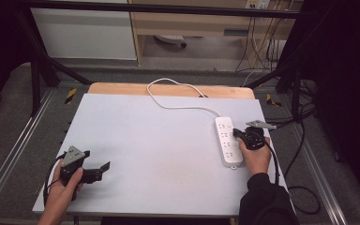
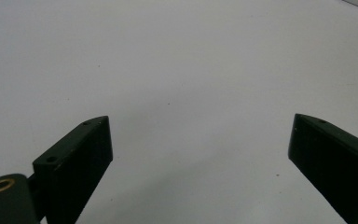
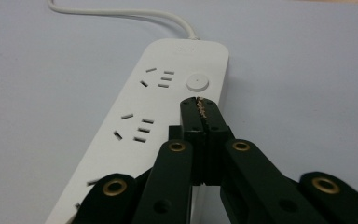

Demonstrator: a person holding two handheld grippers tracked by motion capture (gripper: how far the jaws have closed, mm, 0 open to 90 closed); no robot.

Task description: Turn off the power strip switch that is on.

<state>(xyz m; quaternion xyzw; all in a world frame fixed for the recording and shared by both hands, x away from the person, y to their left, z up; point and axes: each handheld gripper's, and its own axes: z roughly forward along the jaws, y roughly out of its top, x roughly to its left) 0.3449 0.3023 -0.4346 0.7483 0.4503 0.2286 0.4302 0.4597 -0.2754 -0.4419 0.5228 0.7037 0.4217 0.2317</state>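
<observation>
Right gripper (image 3: 199, 103): jaws pressed together, empty | white power strip (image 3: 158, 107) lay under its tips, round button (image 3: 197, 83) just ahead | left gripper (image 2: 200, 154): jaws wide apart, empty, over bare table (image 2: 177, 60)

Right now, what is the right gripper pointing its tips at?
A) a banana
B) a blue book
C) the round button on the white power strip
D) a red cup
C: in the right gripper view the shut right gripper hovers just short of the round button on the white power strip.
</observation>
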